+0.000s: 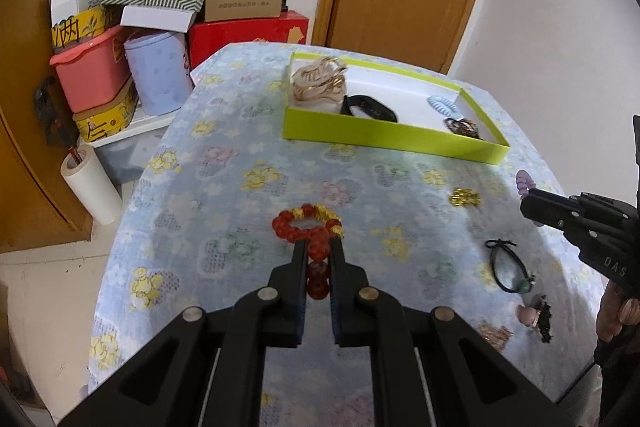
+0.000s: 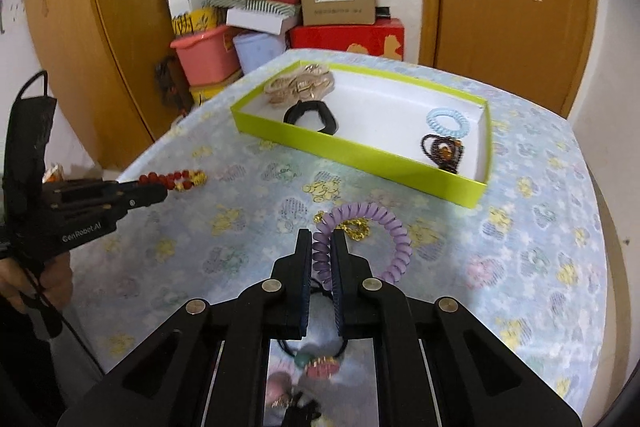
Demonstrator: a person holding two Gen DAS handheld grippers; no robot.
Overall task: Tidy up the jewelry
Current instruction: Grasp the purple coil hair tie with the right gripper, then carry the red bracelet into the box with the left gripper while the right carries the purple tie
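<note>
Left gripper: jaws clamped on a red bead bracelet, its loop hanging out past the tips over the table. Right gripper: jaws clamped on one side of a purple coil tie, the rest of the coil looping out to the right, above a small gold chain lying on the cloth.

Step in hand, as I judge it: both pieces picked up, carry to the tray not yet made. Next move calls for taking each forward over the green tray rim and letting go onto bare white floor, clear of what already lies there.

Tray, farther back: pale gold clip at the far left corner, black band beside it, blue coil tie and dark beaded piece at the right end.

Only the left view shows the black hair tie clearly, with other small pieces at the table's near right edge. The right view alone shows the purple tie's full loop.
</note>
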